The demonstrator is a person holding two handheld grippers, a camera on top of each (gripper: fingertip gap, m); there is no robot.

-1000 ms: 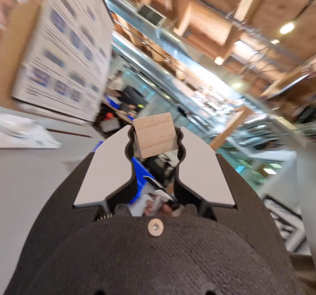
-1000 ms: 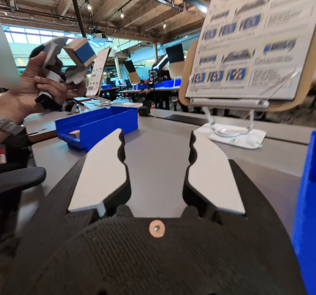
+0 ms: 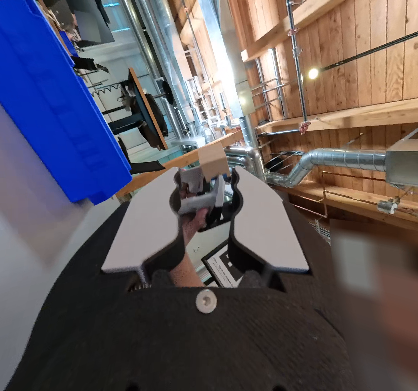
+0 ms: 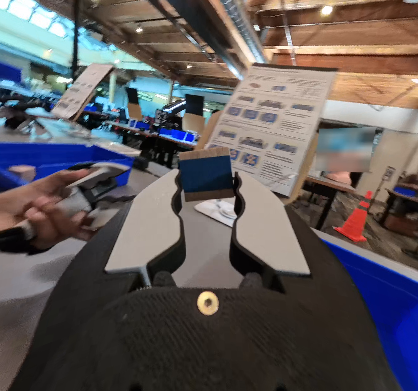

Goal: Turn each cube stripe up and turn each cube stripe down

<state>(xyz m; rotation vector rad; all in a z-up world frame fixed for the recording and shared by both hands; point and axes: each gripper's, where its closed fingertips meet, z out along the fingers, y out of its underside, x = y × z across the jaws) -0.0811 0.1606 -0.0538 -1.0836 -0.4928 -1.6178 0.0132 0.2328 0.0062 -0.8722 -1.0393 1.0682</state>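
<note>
Wooden cube with a wide blue stripe across the face toward the camera is sitting clamped between the tips of the right gripper, held up in the air above the grey table. Left wrist view is showing that same cube as plain wood, pinched by the far-off right gripper in a person's hand. Left gripper is standing open with nothing between its fingers; right wrist view is catching it at left, gripped by a hand, blurred. Blue bin is sitting on the table behind it, with another cube inside. Instruction board is standing past the held cube. Orange cone is standing on the floor at right.
</note>
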